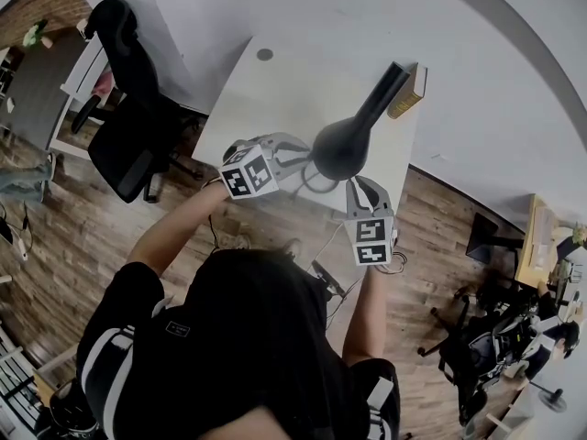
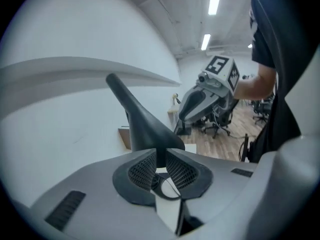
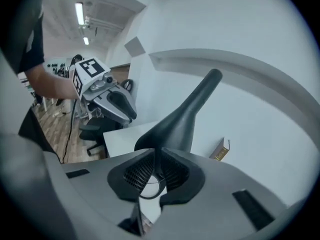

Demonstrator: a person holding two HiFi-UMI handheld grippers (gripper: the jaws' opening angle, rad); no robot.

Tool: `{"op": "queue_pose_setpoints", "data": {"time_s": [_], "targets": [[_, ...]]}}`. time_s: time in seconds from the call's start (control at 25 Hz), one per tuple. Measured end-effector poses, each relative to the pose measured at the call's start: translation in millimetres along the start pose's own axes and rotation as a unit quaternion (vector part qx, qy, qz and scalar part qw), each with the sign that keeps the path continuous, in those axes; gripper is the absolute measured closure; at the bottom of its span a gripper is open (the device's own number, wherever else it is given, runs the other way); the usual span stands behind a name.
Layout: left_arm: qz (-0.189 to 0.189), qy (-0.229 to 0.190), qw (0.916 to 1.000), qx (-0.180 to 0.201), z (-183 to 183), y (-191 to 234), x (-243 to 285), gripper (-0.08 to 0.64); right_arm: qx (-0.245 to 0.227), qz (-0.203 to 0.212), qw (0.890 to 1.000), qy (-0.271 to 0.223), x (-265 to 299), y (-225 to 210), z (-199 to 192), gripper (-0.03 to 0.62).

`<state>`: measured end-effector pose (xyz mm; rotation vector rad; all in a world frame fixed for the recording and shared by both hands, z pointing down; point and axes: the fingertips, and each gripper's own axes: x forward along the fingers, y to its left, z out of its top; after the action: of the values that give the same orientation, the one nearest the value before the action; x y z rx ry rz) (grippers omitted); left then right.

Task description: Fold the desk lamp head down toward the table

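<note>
The black desk lamp head (image 1: 344,145) is a cone-shaped shade on a dark neck, standing over the white table (image 1: 275,90). My left gripper (image 1: 307,161) is at the shade's left rim and my right gripper (image 1: 356,186) at its near right rim. In the left gripper view the shade (image 2: 142,124) narrows down between the left gripper's (image 2: 160,161) ribbed pads, which are closed on its rim. In the right gripper view the right gripper (image 3: 156,166) grips the shade (image 3: 180,124) the same way. Each gripper view shows the other gripper beyond the lamp.
A tan book (image 1: 408,90) stands at the table's far right edge against the white wall. A black office chair (image 1: 138,108) sits left of the table on the wood floor. More chairs and desks are at the right (image 1: 495,337). Cables run down the table's near edge.
</note>
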<state>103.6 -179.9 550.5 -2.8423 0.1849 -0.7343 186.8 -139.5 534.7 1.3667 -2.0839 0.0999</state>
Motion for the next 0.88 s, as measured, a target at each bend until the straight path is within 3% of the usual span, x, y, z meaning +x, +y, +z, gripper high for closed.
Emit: {"op": "queue_pose_setpoints", "data": {"time_s": [0.16,0.36,0.56,0.68,0.88], "targets": [[0.031,-0.074,0.9937,-0.078,33.5,12.1,-27.6,0.505,0.09,-0.028,0.993,-0.067,-24.1,-8.8,34.8,0.556],[0.07,-0.15,0.977,-0.135,67.1,18.0,-65.0,0.528,0.165,-0.067,0.972,-0.154,-59.6,-17.4,70.5,0.577],[0.131,-0.235,0.9445,-0.188,90.7,14.0,-97.9,0.534,0.206,-0.119,0.951,-0.198,-83.4,-16.8,74.7,0.578],[0.156,-0.242,0.9358,-0.203,85.5,5.4,-104.1,0.535,0.227,-0.132,0.943,-0.203,-85.1,-8.5,65.2,0.578],[0.162,-0.234,0.9354,-0.21,76.2,-11.8,-103.5,0.535,0.243,-0.139,0.94,-0.197,-87.1,2.9,49.3,0.578]]}}
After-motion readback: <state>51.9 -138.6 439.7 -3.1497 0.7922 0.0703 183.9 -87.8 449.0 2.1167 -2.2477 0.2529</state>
